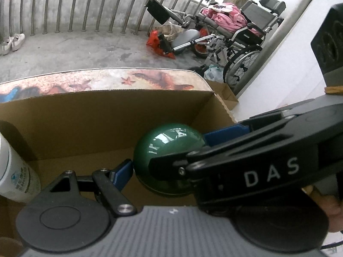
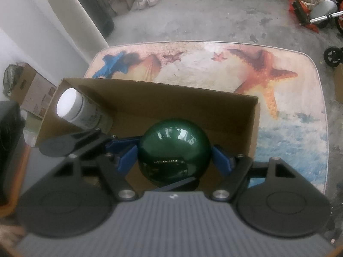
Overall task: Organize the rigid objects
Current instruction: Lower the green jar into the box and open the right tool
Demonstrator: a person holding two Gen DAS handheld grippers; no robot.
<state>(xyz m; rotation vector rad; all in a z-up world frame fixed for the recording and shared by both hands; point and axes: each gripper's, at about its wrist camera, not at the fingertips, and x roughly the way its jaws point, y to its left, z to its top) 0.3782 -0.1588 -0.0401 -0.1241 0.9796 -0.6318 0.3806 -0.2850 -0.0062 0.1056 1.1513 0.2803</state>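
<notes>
wheelchair (image 1: pixel 242 40) with pink bedding (image 1: pixel 225 17) far ahead-right of the left gripper, red bag (image 1: pixel 155 42) beside it, white sneakers (image 1: pixel 11 41) far ahead-left, metal railing (image 1: pixel 70 6) beyond, starfish-print tabletop (image 2: pixel 278 81) ahead

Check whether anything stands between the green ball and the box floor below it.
Nothing visible. The green ball, between the right gripper's fingers, is over the cardboard box's bare floor; the white bottle stands aside.
</notes>
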